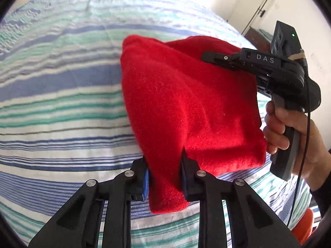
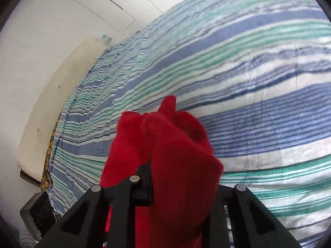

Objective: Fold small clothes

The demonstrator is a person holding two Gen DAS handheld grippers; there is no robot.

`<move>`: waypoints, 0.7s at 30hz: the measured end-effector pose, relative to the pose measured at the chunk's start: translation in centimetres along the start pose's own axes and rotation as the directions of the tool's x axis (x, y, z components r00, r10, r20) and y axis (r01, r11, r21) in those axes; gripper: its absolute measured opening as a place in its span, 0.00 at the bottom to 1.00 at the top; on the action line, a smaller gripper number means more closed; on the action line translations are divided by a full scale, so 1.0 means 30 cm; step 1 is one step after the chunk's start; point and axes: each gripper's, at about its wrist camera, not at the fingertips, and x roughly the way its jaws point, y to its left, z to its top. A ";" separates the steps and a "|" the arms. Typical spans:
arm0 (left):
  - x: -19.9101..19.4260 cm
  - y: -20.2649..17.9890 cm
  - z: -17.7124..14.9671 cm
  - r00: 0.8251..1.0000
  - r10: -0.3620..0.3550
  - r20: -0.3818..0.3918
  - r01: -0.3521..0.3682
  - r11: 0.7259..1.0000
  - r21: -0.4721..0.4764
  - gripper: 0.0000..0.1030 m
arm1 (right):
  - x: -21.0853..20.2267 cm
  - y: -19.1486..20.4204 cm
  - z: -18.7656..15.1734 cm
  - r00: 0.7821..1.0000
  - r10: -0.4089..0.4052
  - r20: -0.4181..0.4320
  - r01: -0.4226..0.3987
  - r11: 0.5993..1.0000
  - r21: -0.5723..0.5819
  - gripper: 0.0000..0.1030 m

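Left gripper point(image 1: 165, 175): jaws closed on a bunched lower edge of the red fleece garment point(image 1: 186, 107); blue pads visible on the inner faces of both fingers, cloth pinched between them. From the pinch the garment fans up and out toward 12 to 2 o'clock in the left wrist view, held clear of the bed along most of its length; whether its far tip touches the cover cannot be told.

Right gripper point(image 1: 213, 59): seen side-on at 2 o'clock in the left wrist view, fingers together against the upper right edge of the garment, lettering "DAS" on the body. Person's right hand point(image 1: 285, 128) wraps the handle at 3 o'clock; a black cable point(image 1: 306, 144) hangs down past the wrist. In the right wrist view the right gripper point(image 2: 178, 184) is largely buried in red cloth point(image 2: 171, 155); left finger shows, right finger covered. Jaws gripping the garment.

Beneath: bed with striped cover point(image 1: 62, 103), blue, green and white bands, filling most of both views. At 9 o'clock in the right wrist view, a cream headboard or mattress edge point(image 2: 62, 103) against a white wall point(image 2: 41, 31). At 1 o'clock in the left wrist view, a white door point(image 1: 254, 10).
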 end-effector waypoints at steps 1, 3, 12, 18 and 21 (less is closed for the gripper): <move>-0.043 0.002 0.003 1.000 -0.003 0.024 0.003 1.000 -0.004 0.22 | -0.026 0.036 0.012 1.000 0.009 0.020 -0.008 1.000 -0.029 0.20; -0.122 0.004 0.014 0.998 -0.007 0.066 0.007 1.000 -0.009 0.22 | -0.069 0.098 0.042 0.998 0.038 0.056 -0.034 0.997 -0.070 0.20; -0.257 0.017 -0.037 0.992 0.015 0.123 -0.013 1.000 -0.018 0.24 | -0.165 0.278 0.077 0.988 0.121 0.093 -0.107 0.983 -0.150 0.20; -0.173 0.043 -0.160 0.945 0.317 0.079 -0.320 0.947 0.026 0.67 | -0.116 0.198 0.024 0.987 -0.154 0.047 0.157 0.985 -0.077 0.91; -0.277 0.044 -0.273 0.927 0.358 0.110 -0.365 0.930 0.043 0.76 | -0.229 0.191 -0.024 0.963 -0.250 0.103 0.262 0.958 -0.120 0.94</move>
